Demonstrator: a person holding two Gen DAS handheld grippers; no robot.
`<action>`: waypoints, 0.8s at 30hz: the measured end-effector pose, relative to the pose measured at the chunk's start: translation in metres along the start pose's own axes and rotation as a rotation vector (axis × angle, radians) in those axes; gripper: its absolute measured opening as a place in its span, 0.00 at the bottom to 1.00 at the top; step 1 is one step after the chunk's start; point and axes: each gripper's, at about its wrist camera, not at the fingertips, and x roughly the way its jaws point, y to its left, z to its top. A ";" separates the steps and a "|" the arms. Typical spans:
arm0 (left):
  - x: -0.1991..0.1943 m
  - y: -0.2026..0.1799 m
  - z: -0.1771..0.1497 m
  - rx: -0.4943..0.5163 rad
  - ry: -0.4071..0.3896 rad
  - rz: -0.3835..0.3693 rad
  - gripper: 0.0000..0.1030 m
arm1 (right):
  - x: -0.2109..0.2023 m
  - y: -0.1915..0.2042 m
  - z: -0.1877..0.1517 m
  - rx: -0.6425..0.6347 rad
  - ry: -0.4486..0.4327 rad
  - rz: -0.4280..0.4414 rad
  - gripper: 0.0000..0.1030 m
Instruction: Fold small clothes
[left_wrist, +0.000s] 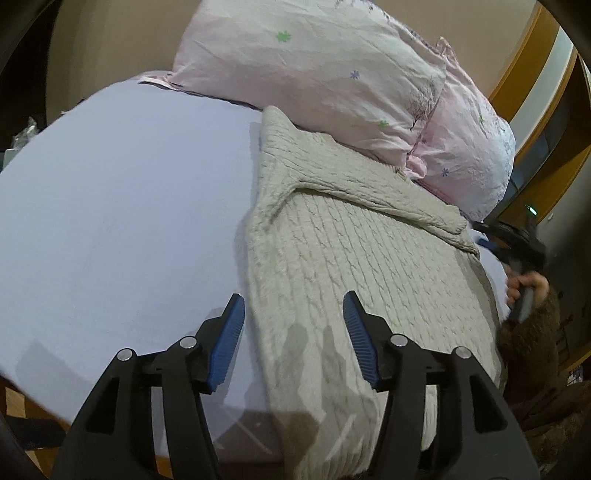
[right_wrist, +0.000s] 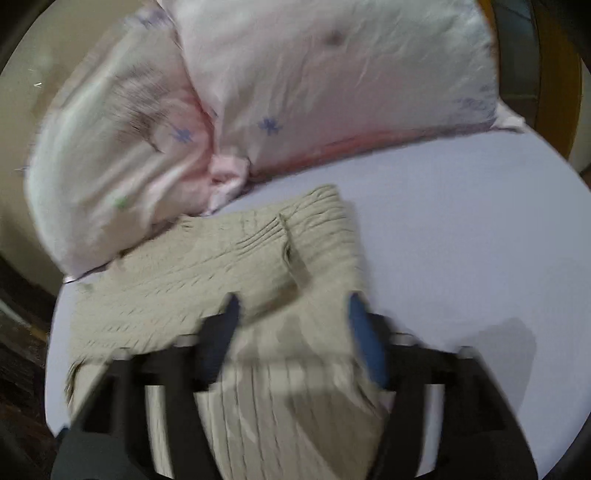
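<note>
A beige cable-knit sweater (left_wrist: 354, 258) lies flat on the lilac bed sheet (left_wrist: 129, 206), one sleeve folded across its chest. My left gripper (left_wrist: 293, 314) is open and empty, hovering over the sweater's left lower edge. In the right wrist view, which is blurred, the sweater (right_wrist: 221, 266) lies below the pillows. My right gripper (right_wrist: 291, 314) is open above the sweater's near part, jaws wide apart. The right gripper also shows in the left wrist view (left_wrist: 517, 243) at the sweater's far right side, held by a hand.
Two pink flowered pillows (left_wrist: 332, 74) lie at the head of the bed, touching the sweater's top; they also show in the right wrist view (right_wrist: 258, 92). The bed's near edge and wooden floor (left_wrist: 22, 406) are at lower left. Wooden furniture (left_wrist: 535, 74) stands at right.
</note>
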 end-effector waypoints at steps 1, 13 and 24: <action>-0.004 0.003 -0.002 -0.008 -0.003 -0.004 0.58 | -0.012 -0.011 -0.005 -0.016 0.001 -0.006 0.63; -0.028 0.005 -0.059 -0.074 0.069 -0.230 0.54 | -0.081 -0.067 -0.157 0.031 0.321 0.424 0.27; -0.016 0.016 -0.105 -0.219 0.156 -0.322 0.55 | -0.088 -0.090 -0.204 0.130 0.453 0.567 0.42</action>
